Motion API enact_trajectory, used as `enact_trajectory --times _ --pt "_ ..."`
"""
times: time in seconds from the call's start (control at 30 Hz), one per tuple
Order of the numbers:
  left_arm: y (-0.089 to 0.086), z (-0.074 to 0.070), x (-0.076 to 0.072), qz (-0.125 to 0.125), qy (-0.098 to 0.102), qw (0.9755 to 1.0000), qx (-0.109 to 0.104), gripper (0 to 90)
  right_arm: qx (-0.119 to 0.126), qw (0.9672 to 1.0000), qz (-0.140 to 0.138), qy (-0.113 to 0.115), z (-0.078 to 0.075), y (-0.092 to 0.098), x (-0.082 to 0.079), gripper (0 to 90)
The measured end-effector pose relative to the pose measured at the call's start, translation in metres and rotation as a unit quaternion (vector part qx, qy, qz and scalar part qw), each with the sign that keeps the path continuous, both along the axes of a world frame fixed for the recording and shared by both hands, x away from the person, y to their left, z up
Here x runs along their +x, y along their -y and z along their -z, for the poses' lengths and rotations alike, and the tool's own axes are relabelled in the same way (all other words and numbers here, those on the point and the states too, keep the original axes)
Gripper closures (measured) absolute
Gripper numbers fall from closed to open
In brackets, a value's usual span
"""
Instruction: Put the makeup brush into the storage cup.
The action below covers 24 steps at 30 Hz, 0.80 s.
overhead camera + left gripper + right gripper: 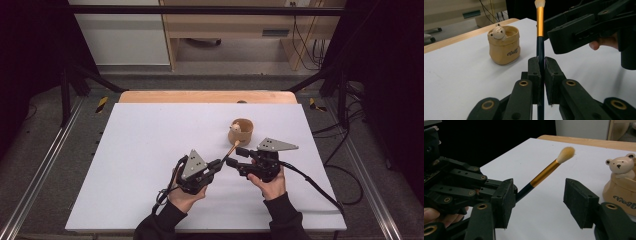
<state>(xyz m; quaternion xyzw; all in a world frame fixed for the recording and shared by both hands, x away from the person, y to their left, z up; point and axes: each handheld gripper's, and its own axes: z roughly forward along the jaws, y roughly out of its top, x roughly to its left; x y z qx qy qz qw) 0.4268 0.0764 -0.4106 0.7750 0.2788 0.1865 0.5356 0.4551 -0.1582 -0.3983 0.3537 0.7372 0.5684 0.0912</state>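
Note:
A makeup brush (229, 151) with a dark handle, gold ferrule and pale bristles points up toward a tan cup (241, 131) that has a small bear figure on its rim. My left gripper (219, 164) is shut on the handle; in the left gripper view the brush (540, 30) rises upright from between the closed jaws. My right gripper (236, 156) stands open around the brush without touching it. In the right gripper view the brush (546, 173) slants across the gap between the wide-open pads (580, 202), coming from the left gripper's fingers (469, 176).
The cup (504, 46) stands on a white table sheet (150, 150), just beyond both grippers. A wooden table edge (207, 96) runs along the back. Dark frame posts and cables flank the table on both sides.

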Motion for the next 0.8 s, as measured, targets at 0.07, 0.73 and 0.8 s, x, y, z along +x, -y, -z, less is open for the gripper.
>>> enact_trajectory --times 0.07,0.73,0.8 --pt "0.0018 0.0006 -0.0008 0.001 0.002 1.0000 0.000 83.2 0.000 1.0000 0.000 0.000 -0.0001 0.0002 0.0000 43.8" --pt "0.0082 0.0020 -0.0038 0.008 0.004 1.0000 -0.001 83.2 0.018 0.9997 -0.006 -0.016 0.0000 0.0021 0.0006 61.9" --pt "0.0085 0.0021 -0.0039 0.009 0.004 1.0000 -0.001 83.2 0.019 0.9997 -0.006 -0.014 0.0001 0.0025 0.0007 62.7"
